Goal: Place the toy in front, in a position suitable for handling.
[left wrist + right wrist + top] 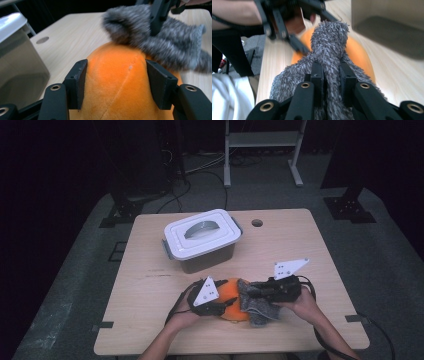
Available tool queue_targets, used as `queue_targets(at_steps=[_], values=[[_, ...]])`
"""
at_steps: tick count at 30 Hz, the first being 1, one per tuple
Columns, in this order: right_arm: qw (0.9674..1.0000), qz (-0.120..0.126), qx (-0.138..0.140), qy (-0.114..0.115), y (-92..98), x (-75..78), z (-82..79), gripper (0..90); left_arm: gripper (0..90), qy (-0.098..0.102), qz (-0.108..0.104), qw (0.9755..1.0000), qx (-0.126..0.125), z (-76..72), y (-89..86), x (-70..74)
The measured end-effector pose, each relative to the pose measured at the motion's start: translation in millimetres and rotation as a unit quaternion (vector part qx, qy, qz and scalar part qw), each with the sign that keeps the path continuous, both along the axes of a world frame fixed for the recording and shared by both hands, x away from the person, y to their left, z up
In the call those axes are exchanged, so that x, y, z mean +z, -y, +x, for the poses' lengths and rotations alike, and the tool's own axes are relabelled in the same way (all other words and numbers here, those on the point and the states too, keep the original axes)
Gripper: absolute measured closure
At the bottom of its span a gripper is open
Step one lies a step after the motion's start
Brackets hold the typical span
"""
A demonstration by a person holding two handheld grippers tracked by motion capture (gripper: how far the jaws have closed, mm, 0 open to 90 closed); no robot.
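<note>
An orange plush ball (pixel 230 291) lies near the table's front edge, between both hands. My left gripper (pixel 223 303) is shut on it, its two black pads pressing into the sides of the orange plush (pixel 117 75). A grey fuzzy fabric piece (pixel 258 308) drapes over the ball's right side. My right gripper (pixel 256 293) is shut on a bunched fold of that grey fabric (pixel 329 45), with the orange ball (pixel 360 53) behind it. In the left gripper view the grey fabric (pixel 172 47) rests on top of the ball under the right gripper's jaw.
A grey storage box with a white lid and handle (pixel 202 237) stands on the wooden table (pixel 300 245) just behind the ball; its wall (pixel 17 65) is close to my left gripper. A round hole (pixel 257 223) sits near the table's far edge.
</note>
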State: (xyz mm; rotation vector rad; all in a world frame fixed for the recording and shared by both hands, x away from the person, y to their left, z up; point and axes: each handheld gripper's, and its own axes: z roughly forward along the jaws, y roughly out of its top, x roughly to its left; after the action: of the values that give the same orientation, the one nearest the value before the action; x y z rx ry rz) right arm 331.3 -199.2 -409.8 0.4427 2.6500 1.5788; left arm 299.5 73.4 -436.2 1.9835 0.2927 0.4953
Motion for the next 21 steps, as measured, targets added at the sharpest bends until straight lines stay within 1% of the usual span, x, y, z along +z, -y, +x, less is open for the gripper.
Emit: queue_targets(at_steps=[1,2,3,4,5,6,8,9,10,11,12,13,14,15,17,18,20,21], values=[[1.0000,-0.002,0.000,0.003,-3.0,1.0,0.9,76.7,36.7,0.000,0.003,1.0000,-0.001,-0.4,-0.1,0.4],[1.0000,-0.004,0.001,0.002,-4.5,0.7,1.7,76.7,34.9,-0.006,0.004,1.0000,-0.004,0.4,-2.4,1.0],[1.0000,-0.002,0.004,0.000,-4.6,-0.8,2.5,76.7,31.9,-0.019,0.001,0.9998,-0.010,1.9,-5.4,1.6],[1.0000,-0.003,0.007,-0.003,-4.6,-3.3,2.5,76.8,26.5,-0.035,-0.003,0.9993,-0.016,3.9,-8.7,2.8],[0.9999,-0.009,0.011,-0.005,-5.2,-6.3,1.1,76.9,22.3,-0.046,-0.009,0.9987,-0.020,5.2,-12.0,4.1],[0.9998,-0.012,0.016,-0.003,-5.9,-9.2,-1.1,76.9,18.5,-0.061,-0.012,0.9977,-0.026,7.4,-14.4,4.8],[0.9996,-0.013,0.026,-0.002,-6.0,-11.9,-5.3,77.1,11.0,-0.087,-0.008,0.9959,-0.021,11.6,-15.6,3.3],[0.9994,-0.016,0.031,0.000,-5.3,-11.8,-6.3,77.2,8.9,-0.104,-0.009,0.9942,-0.024,13.9,-15.7,1.4],[0.9992,-0.020,0.033,0.000,-4.7,-11.0,-7.5,77.1,8.4,-0.112,-0.011,0.9933,-0.027,14.6,-15.9,0.1],[0.9991,-0.024,0.034,0.001,-4.2,-10.6,-8.0,77.1,9.6,-0.112,-0.010,0.9932,-0.031,14.4,-15.8,-1.0],[0.9990,-0.028,0.035,0.002,-3.5,-9.8,-8.3,77.1,15.7,-0.102,-0.002,0.9943,-0.031,12.7,-15.6,-0.9],[0.9990,-0.027,0.035,0.002,-3.1,-8.6,-7.7,77.1,23.2,-0.086,0.006,0.9960,-0.023,10.6,-14.5,-1.0],[0.9993,-0.024,0.029,0.001,-3.3,-6.3,-7.2,77.1,28.5,-0.079,0.010,0.9966,-0.021,9.3,-13.1,-1.1],[0.9995,-0.021,0.025,0.003,-4.2,-3.5,-6.2,77.1,32.2,-0.063,0.007,0.9978,-0.018,6.9,-11.6,-1.0],[0.9998,-0.003,0.020,0.007,-6.9,3.8,-4.0,77.2,36.0,-0.039,0.004,0.9991,-0.017,2.6,-7.7,0.5],[0.9998,0.003,0.020,0.010,-8.7,7.8,-2.9,77.2,37.0,-0.023,0.000,0.9996,-0.015,0.0,-5.7,1.6],[0.9997,0.009,0.014,0.018,-12.3,13.6,-0.4,77.1,37.9,-0.005,-0.003,0.9999,-0.009,-3.2,-2.3,2.9],[0.9997,0.006,0.011,0.020,-13.1,14.8,1.0,77.1,37.9,0.000,-0.002,1.0000,-0.006,-3.3,-2.0,2.6]])
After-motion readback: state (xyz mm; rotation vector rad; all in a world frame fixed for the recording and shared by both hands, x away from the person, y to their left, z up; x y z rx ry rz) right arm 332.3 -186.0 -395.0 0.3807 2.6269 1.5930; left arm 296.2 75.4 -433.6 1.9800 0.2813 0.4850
